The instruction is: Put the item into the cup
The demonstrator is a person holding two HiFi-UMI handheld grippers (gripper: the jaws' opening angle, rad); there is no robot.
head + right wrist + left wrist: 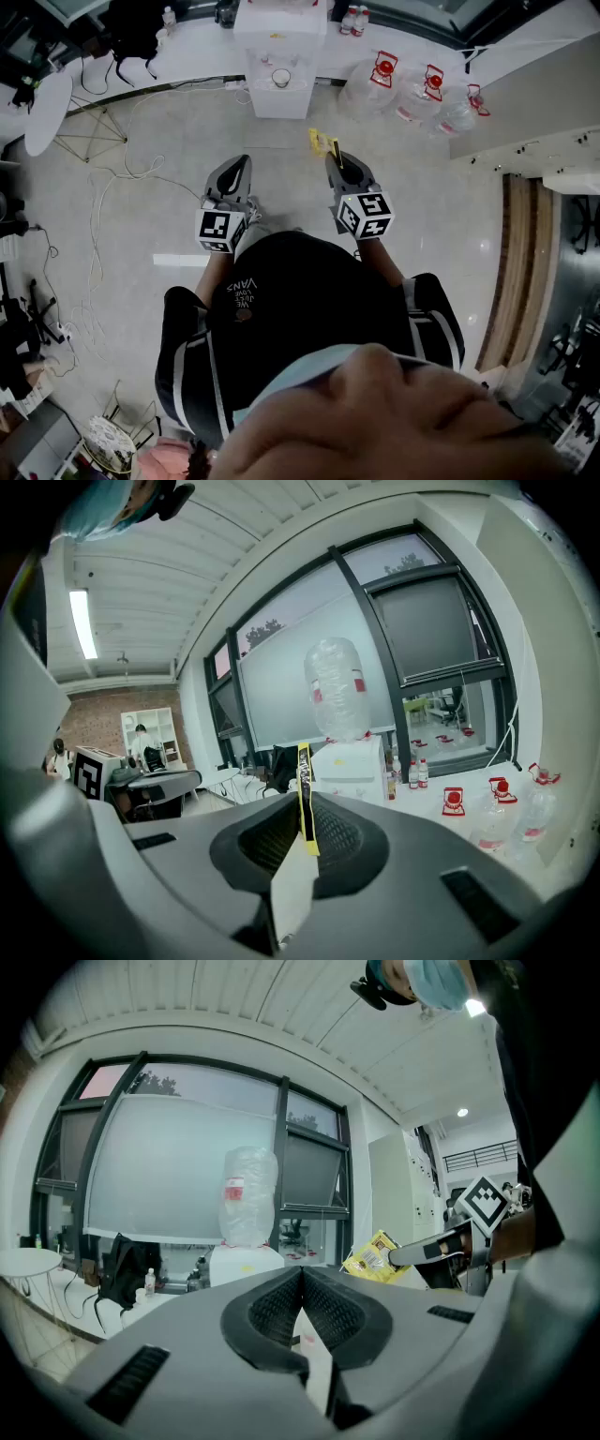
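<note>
While the person stands with both tools held out ahead, the step in hand is judged to be the carry toward the cup. To do it well: keep the pinch firm; bring the item over the cup's mouth; turn it narrow end down; release only once its lower end is inside the rim, since a cup this small would probably tip if nudged.

Left gripper (240,167), at eleven o'clock of the person's chest: jaws pressed together on nothing; it is judged to have no part in this step and is best kept aside.

Water dispenser (279,101), at twelve o'clock, well apart from both tools; a small round vessel (280,78) on its ledge is probably the cup, though too small to be sure.

Right gripper (335,161), at one o'clock of the chest: jaws pinching a flat yellow packet (323,142), the item, by one end; the packet juts past the tips toward eleven o'clock; in the right gripper view it shows edge-on, upright between the pads.

Water jugs (403,89), at two o'clock, beside the dispenser.
</note>
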